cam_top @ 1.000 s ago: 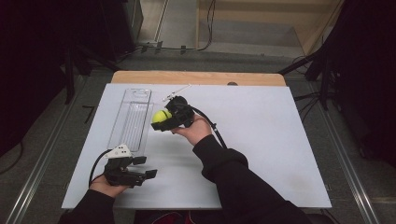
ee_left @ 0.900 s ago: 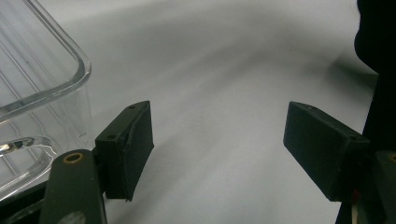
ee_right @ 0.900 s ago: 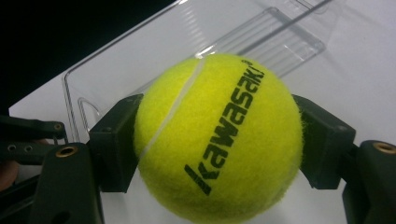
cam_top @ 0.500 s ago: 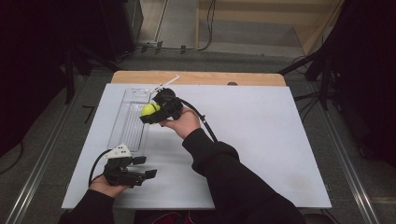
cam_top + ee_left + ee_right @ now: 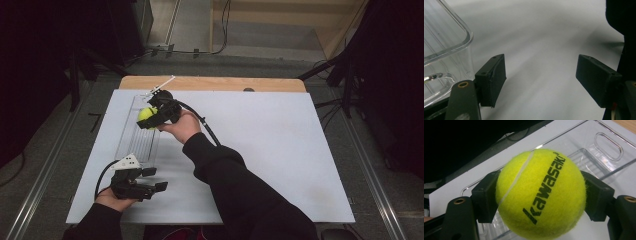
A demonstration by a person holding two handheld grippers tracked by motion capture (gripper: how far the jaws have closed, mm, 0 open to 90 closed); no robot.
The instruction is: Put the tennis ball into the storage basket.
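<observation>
Holding the tennis ball (image 5: 146, 114) in the right tongs (image 5: 150, 118), up over the clear plastic bin (image 5: 131, 145) at the far-left part of the table (image 5: 280, 150). In the right gripper view the tennis ball (image 5: 540, 193) sits squarely between the two black pads (image 5: 486, 197), one pressing each side at about its widest line, with the clear plastic bin (image 5: 609, 142) below and behind it.

Left tongs (image 5: 152, 179) are spread wide with nothing in them, resting low at the near-left of the table, just beside the bin's near end. The left gripper view shows bare table (image 5: 544, 37) between the pads (image 5: 492, 80) and the bin's rounded corner (image 5: 451, 47) just left of them.

Handling, my read:
- Ball is light, felt-covered, slightly springy. Felt gives good friction, so slip risk is low.
- It's round, so any off-centre pinch will squirt it out. Current grip across the middle looks right; keep it there.
- Not fragile, no need for a gentle squeeze, but over-squeezing just loads the spring.
- It will bounce and roll if dropped from height. The bin walls should contain it only if release is low inside the bin.
- Bin is thin, stiff, clear plastic, probably light enough to skid if bumped.
</observation>
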